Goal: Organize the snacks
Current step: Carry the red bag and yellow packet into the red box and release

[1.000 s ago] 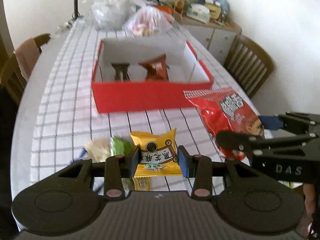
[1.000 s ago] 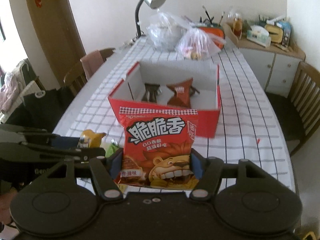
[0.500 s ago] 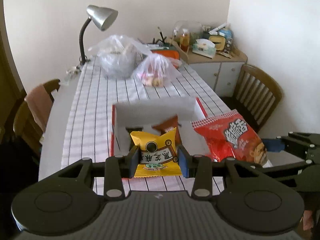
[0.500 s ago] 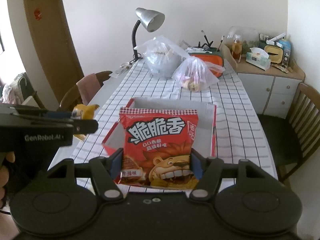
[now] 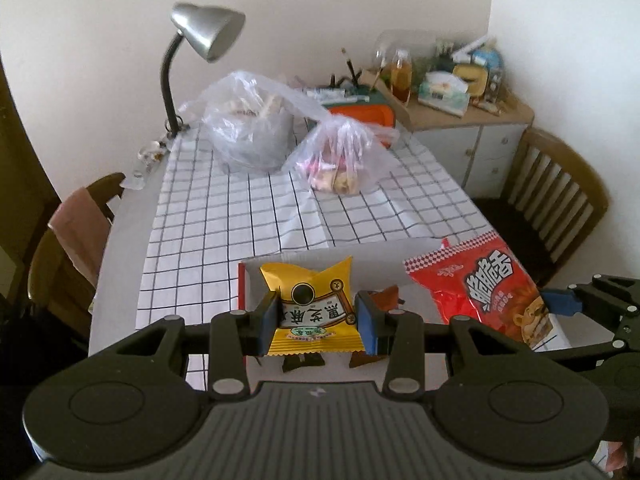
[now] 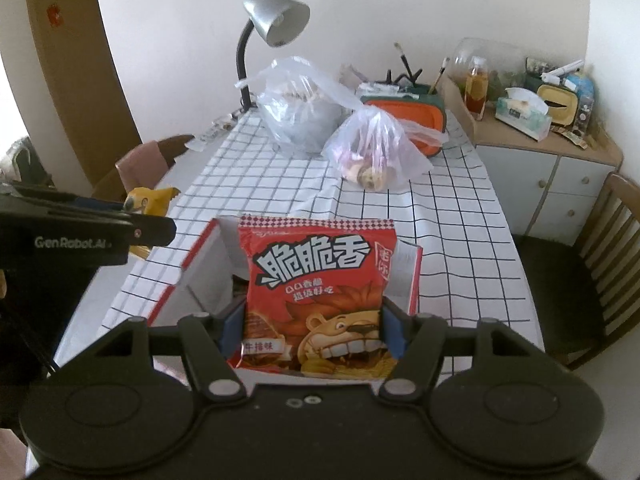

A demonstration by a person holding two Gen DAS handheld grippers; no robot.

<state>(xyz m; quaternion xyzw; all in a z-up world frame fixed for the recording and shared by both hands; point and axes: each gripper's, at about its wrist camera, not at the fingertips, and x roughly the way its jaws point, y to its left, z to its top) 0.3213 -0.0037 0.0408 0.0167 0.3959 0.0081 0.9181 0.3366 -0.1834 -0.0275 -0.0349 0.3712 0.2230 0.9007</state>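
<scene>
Left tool (image 5: 316,320) clamps yellow snack packet (image 5: 314,308); right tool (image 6: 314,332) clamps red chip bag (image 6: 320,296). Both packs hang over red box (image 6: 180,276) on checkered worktop (image 6: 460,240), dark packets (image 5: 376,300) inside.

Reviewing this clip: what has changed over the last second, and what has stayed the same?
Both grippers lifted off the table and carried their packets forward over the red cardboard box. The left gripper stays shut on the yellow snack packet, the right gripper on the red lion crisp bag. Nothing released; box and its snacks unmoved.
</scene>
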